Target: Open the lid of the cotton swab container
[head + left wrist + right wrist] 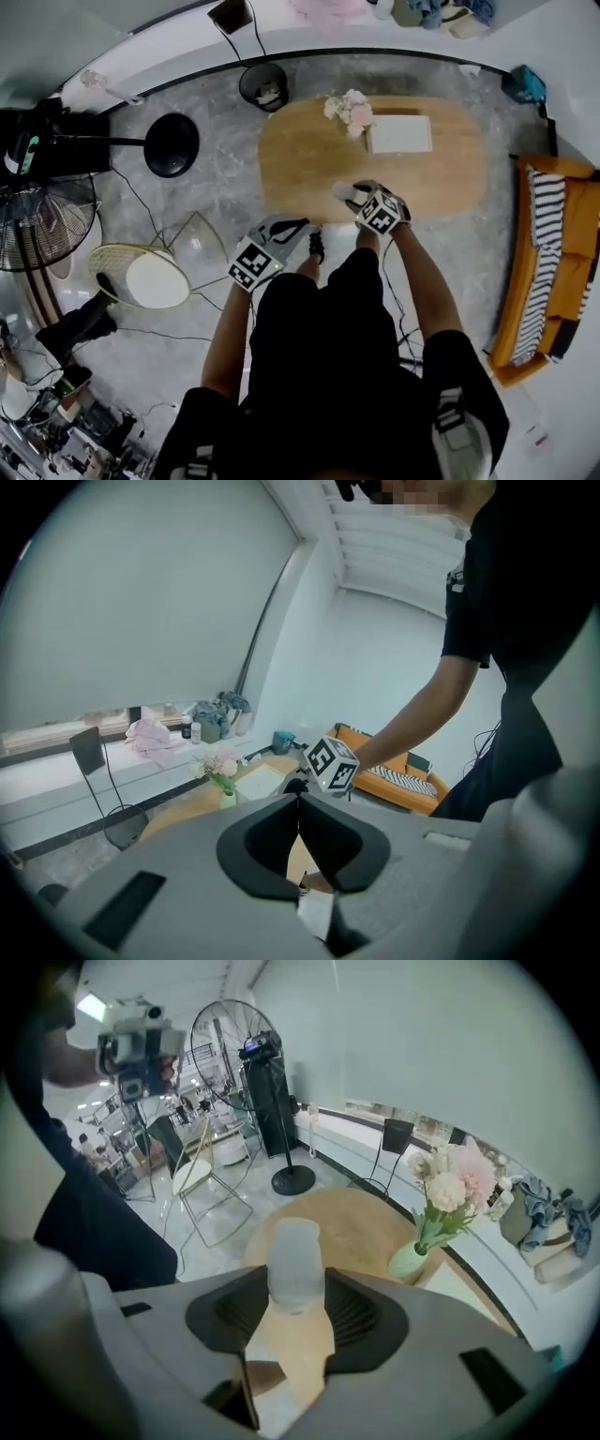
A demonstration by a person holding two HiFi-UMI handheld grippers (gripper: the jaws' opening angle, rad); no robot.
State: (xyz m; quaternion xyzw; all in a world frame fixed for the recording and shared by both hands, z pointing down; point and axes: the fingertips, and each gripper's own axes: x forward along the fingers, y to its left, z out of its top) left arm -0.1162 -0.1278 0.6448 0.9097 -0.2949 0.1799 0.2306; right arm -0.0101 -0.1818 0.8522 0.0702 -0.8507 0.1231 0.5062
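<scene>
A frosted white cotton swab container (294,1265) stands upright between the jaws of my right gripper (295,1290), and the ribbed pads touch both of its sides. In the head view the container (344,193) is held over the near edge of the oval wooden table (309,159), just ahead of the right gripper (361,200). My left gripper (300,808) is shut with nothing in it, its jaws meeting edge to edge. It hangs off the table's near left side (316,246), pointing toward the right gripper's marker cube (330,764).
On the table stand a pale vase of pink flowers (349,112) and a flat white box (398,133). A wire chair with a round cushion (155,277), a floor fan (37,225) and a black lamp base (172,144) are left; an orange sofa (553,262) is right.
</scene>
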